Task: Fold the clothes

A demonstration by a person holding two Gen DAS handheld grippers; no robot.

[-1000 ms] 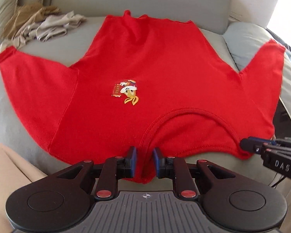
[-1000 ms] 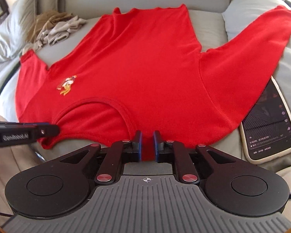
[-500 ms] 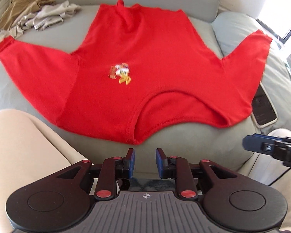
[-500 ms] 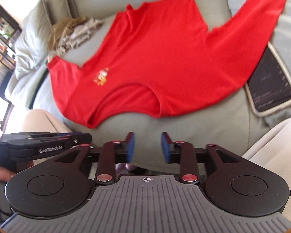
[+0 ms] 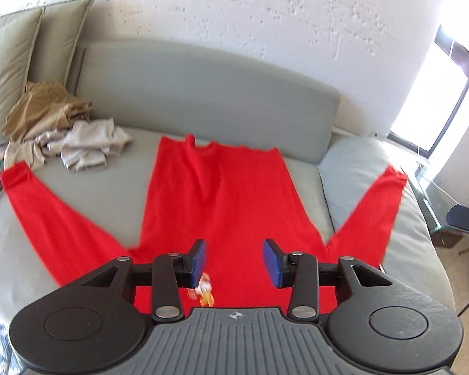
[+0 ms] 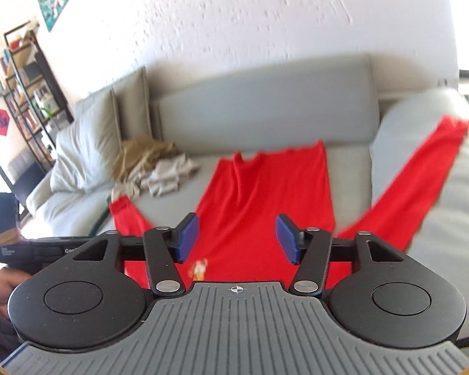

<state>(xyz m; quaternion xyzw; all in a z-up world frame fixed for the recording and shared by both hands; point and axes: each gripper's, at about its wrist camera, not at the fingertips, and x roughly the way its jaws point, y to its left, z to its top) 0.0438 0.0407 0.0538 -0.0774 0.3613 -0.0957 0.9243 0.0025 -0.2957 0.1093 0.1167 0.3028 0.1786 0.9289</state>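
A red long-sleeved shirt point(image 5: 222, 193) lies spread flat on the grey sofa seat point(image 5: 103, 193), hem toward the backrest, sleeves out left and right. It also shows in the right wrist view point(image 6: 265, 193). A small cartoon print point(image 5: 204, 292) shows near the collar end. My left gripper point(image 5: 234, 261) is open and empty, raised above the shirt. My right gripper point(image 6: 236, 242) is open and empty, also raised above it. The collar end is hidden under both grippers.
A heap of tan and beige clothes point(image 5: 65, 128) lies at the sofa's back left. Cushions point(image 5: 12, 59) stand at the left, a pale cushion point(image 5: 362, 168) under the right sleeve. A bookshelf point(image 6: 25, 93) stands left, a window point(image 5: 447, 78) right.
Both grippers let go of the shirt's shoulder edge, opened wide, and lifted up and back. The view now looks down the shirt toward the backrest and wall.
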